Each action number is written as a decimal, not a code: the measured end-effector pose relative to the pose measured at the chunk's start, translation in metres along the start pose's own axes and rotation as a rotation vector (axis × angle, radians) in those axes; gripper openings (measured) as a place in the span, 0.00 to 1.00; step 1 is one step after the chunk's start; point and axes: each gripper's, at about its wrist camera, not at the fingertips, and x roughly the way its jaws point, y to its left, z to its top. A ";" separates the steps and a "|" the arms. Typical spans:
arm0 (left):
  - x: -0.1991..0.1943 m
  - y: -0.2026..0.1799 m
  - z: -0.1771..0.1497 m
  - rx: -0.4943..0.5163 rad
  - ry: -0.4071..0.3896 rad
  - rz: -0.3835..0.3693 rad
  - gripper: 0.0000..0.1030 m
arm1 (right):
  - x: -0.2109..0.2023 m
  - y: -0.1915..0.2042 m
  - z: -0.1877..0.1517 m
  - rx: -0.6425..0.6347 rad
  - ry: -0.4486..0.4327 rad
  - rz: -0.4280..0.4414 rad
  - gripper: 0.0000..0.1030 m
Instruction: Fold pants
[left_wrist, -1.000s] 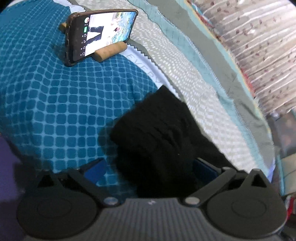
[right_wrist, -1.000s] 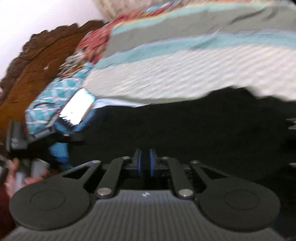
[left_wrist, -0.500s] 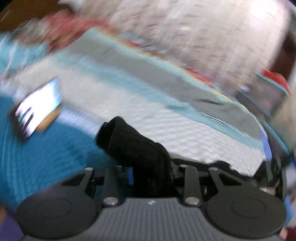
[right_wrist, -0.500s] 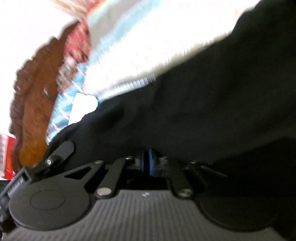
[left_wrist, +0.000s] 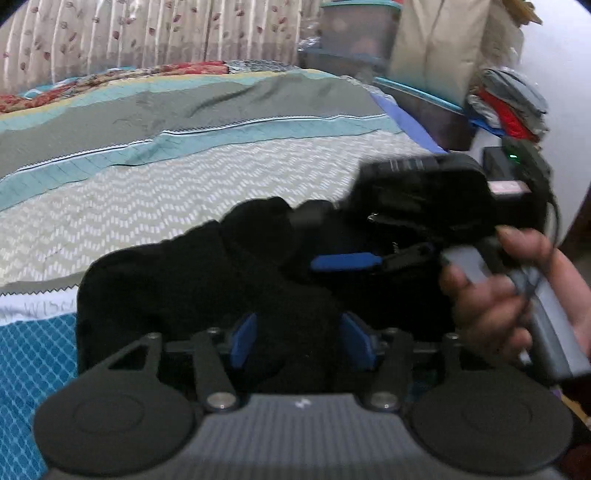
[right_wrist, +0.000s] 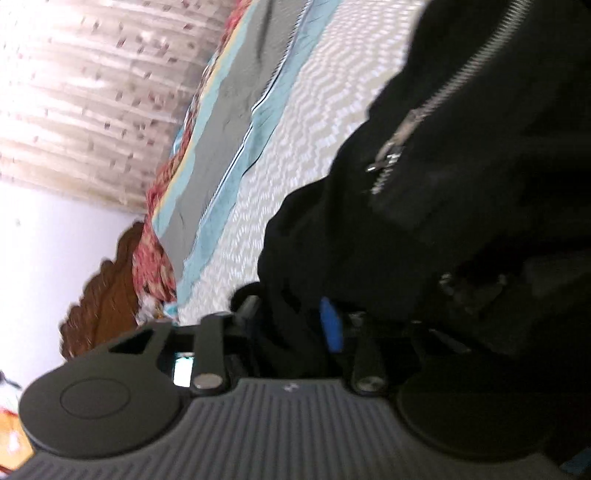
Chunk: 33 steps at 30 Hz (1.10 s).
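Left gripper (left_wrist: 301, 341): blue pads clamped on bunched black pants (left_wrist: 207, 280).
Pants: held over the bed (left_wrist: 155, 192), blocking most of it.
Right gripper (left_wrist: 345, 263): right of the pants, clamped on their fabric; metal zipper (right_wrist: 436, 96) hangs above.
Plastic bins (left_wrist: 354, 33): beyond the bed.

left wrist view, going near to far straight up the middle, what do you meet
left gripper → black pants bunched between its fingers → cream zigzag-patterned bedspread → teal stripe → grey band → red patterned quilt → curtain
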 end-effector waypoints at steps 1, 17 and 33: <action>-0.009 0.002 -0.001 -0.001 -0.017 -0.012 0.61 | 0.002 0.002 -0.001 0.003 0.012 0.011 0.67; -0.059 0.112 -0.022 -0.463 -0.111 0.182 0.48 | 0.033 0.087 -0.049 -0.660 0.033 -0.134 0.20; 0.044 0.004 -0.033 -0.067 0.106 0.221 0.46 | -0.105 0.028 0.026 -0.468 -0.422 -0.256 0.52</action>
